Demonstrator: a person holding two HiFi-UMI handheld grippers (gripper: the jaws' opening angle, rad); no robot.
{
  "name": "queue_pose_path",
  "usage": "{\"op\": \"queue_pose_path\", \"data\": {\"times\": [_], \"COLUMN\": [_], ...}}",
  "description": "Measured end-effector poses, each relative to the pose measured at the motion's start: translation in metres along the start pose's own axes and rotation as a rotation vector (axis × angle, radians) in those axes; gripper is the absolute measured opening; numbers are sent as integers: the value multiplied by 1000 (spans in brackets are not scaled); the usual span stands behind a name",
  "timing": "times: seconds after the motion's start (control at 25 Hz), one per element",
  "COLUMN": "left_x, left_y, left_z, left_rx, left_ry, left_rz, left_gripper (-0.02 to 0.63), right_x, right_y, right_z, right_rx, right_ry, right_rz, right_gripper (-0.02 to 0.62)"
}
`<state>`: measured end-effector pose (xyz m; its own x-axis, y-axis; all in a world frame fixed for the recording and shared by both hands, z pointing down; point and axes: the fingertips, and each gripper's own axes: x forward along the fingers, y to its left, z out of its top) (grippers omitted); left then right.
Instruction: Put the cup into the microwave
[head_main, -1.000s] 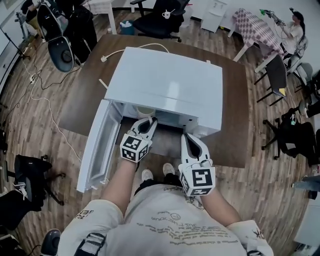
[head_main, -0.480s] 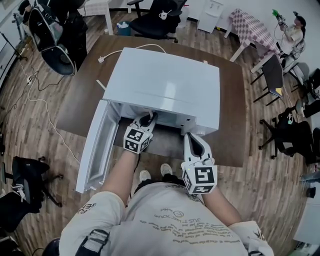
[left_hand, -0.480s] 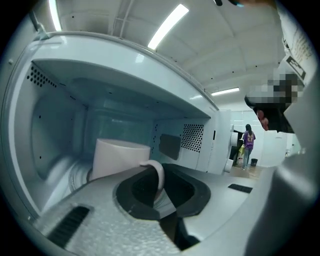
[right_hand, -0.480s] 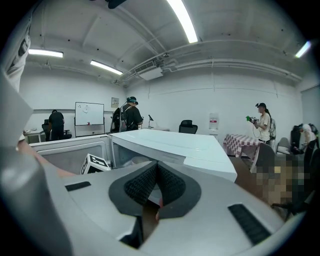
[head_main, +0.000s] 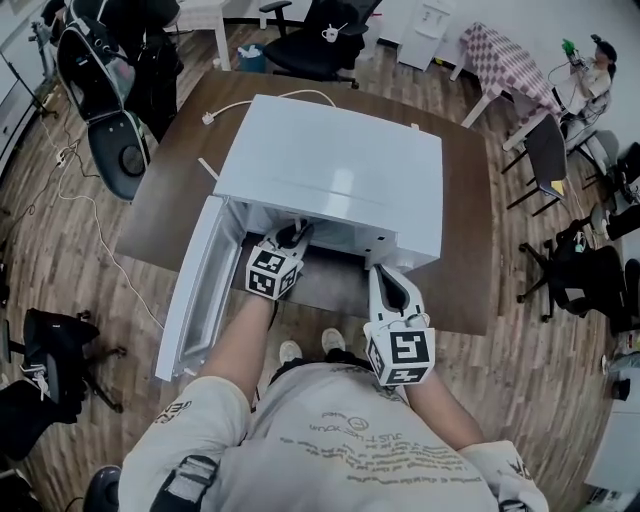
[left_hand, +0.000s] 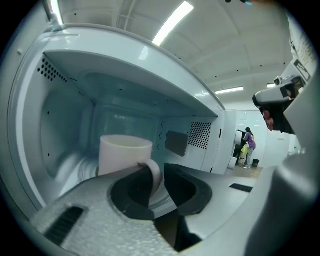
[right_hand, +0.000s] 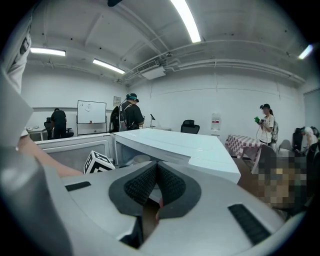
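Right gripper (right_hand: 156, 167): nearest the person, outside the microwave (head_main: 335, 165), hanging over the table's (head_main: 465, 230) front edge below the oven's right front corner. Pads closed together, nothing between them. Idle.

Left gripper (left_hand: 157, 170): reaches in through the oven's front opening, with the door (head_main: 198, 290) swung wide at the left. Its jaws have just been opening. The cup handle (left_hand: 154, 176) sits in the gap and looks to lie against the left pad, with a clear gap to the right pad, so the grip is let go, not clamped.

Cup (left_hand: 125, 154): white mug, upright on the turntable (left_hand: 86, 170) inside the cavity, straight ahead of the left gripper and just past its tips. The handle points back out toward the opening, in line with the jaws.

Judgement: placing looks done and release is under way. The next move turns on that line. The handle loop lies along the gripper's own axis, so a straight pull back toward the opening should clear it, while a sideways drift would likely hook the handle and drag or tip the cup. The left hand is the one at the cup; the right is well apart from it.
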<state>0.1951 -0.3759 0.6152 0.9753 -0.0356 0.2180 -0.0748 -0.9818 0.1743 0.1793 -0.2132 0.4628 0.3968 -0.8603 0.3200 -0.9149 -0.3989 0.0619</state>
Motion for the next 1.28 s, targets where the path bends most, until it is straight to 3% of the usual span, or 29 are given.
{"op": "queue_pose_path", "data": {"times": [0.12,0.32,0.56,0.8,0.96,1.12,1.28], "left_x": [-4,-10,-24,-43,-66,-92,-119], "left_y": [4,15,27,18,11,-2,-17], "left_z": [0,-15,-28,-11,7,27,51], "left_rx": [32,150,88,81,50,17,39], "left_ry": [28,132,139,92,62,53,40], "left_rz": [34,125,164,205,266,298,341], "left_gripper": [74,109,124,124,27,15,14], "right_x": [1,2,4,13,24,36,46], "right_y": [4,8,8,9,21,38,56], "right_z": [1,0,-3,-1,2,9,15], "right_rx": [-6,-11,-12,2,10,16,22], "right_ry": [-2,-1,7,-2,-15,-33,-51], "right_rz": [13,30,42,73,122,179,245], "right_gripper": [14,14,14,14,14,14,14]}}
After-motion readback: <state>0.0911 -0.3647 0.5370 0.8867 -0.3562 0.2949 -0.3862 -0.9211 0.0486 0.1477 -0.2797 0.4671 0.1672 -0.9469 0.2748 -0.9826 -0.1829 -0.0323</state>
